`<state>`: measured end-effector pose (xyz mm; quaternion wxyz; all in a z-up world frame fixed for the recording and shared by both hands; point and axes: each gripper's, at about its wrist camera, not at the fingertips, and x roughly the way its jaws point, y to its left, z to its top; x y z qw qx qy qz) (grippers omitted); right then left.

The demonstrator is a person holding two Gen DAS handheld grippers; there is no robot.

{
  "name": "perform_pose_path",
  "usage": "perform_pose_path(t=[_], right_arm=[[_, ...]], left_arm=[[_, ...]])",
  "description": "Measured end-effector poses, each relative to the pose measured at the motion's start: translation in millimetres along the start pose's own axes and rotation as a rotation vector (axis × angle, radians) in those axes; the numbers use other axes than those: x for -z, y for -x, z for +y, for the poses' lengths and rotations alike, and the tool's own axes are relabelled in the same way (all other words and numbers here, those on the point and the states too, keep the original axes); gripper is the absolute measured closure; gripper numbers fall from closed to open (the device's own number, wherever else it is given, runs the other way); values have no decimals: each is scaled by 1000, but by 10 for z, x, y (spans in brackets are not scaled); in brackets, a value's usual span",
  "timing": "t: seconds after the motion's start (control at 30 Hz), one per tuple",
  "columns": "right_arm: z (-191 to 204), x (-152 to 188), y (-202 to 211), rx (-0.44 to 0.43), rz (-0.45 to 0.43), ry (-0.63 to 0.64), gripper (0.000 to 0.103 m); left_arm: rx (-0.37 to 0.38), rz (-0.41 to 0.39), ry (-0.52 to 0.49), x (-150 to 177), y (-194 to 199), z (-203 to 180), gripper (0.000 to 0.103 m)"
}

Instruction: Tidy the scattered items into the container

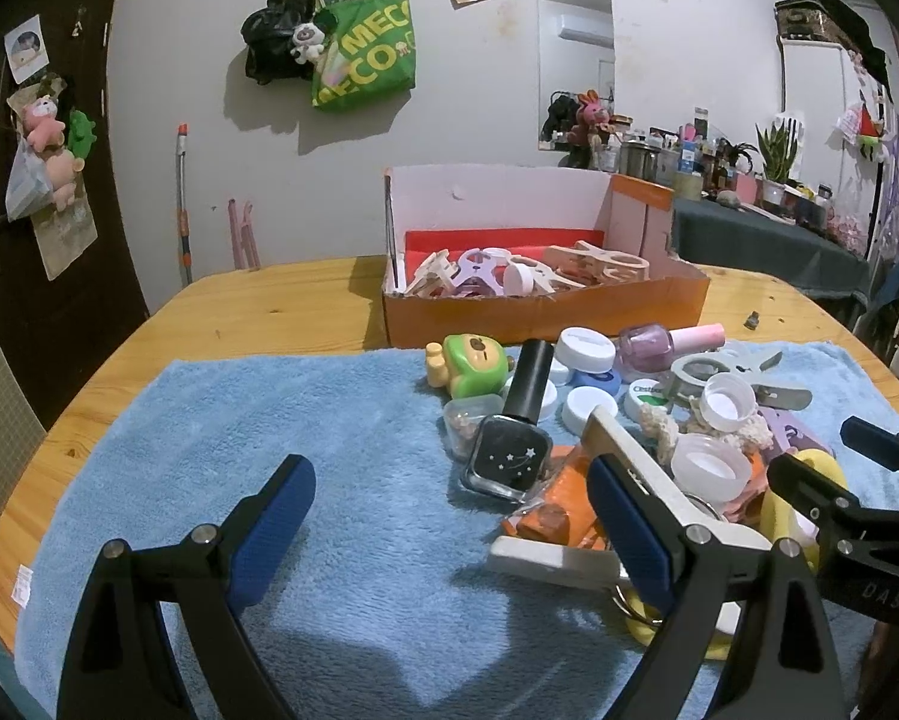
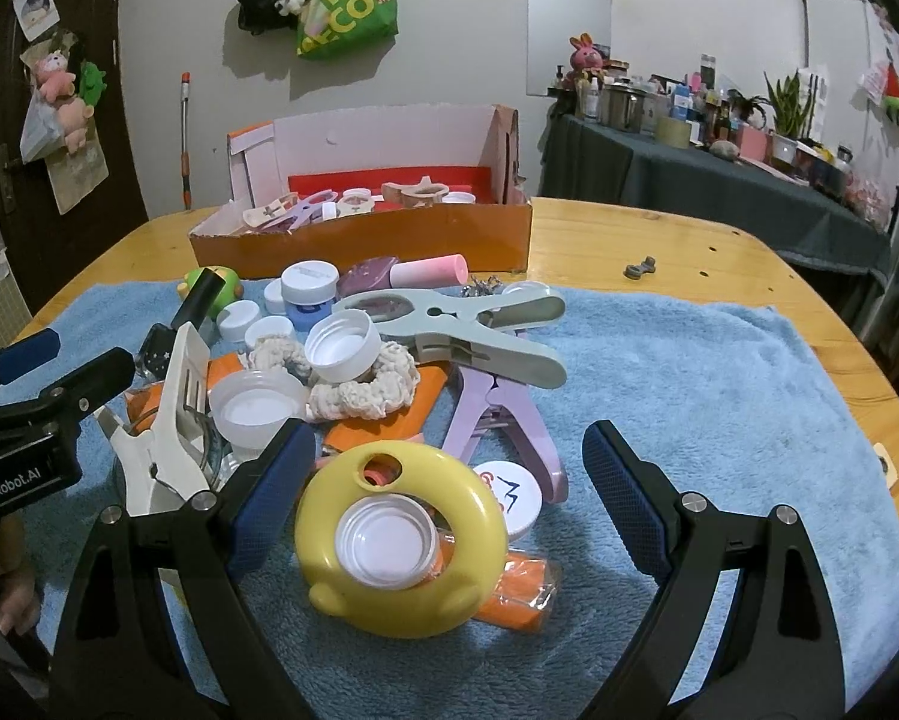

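A heap of small items lies on the blue towel (image 1: pixel 269 420). It holds a black nail polish bottle (image 1: pixel 512 450), a green bear toy (image 1: pixel 470 363), a grey-green clip (image 2: pixel 449 324), a lilac clip (image 2: pixel 509 420), a white clip (image 2: pixel 167 420), a cream scrunchie (image 2: pixel 365 390) and several white caps. Behind the heap stands the orange cardboard box (image 1: pixel 545 312), with clips and caps inside. My left gripper (image 1: pixel 449 510) is open over bare towel, left of the heap. My right gripper (image 2: pixel 449 480) is open around a yellow ring toy (image 2: pixel 329 516), pads apart from it.
The towel covers a wooden table (image 2: pixel 689 252); a small metal piece (image 2: pixel 640 269) lies on the bare wood at right. A cluttered side table (image 2: pixel 719 180) stands behind at right, and a dark door (image 1: pixel 59 240) at left. A person's hand (image 2: pixel 14 600) shows at lower left.
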<state>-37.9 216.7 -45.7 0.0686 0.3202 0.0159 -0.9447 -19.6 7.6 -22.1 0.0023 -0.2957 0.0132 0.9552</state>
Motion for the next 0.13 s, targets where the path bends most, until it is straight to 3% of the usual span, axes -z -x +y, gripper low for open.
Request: perform_pose_path(t=[0.13], right_arm=[[-1, 5, -7, 2, 3, 0, 11]], left_arm=[[2, 9, 3, -8, -7, 15, 9]])
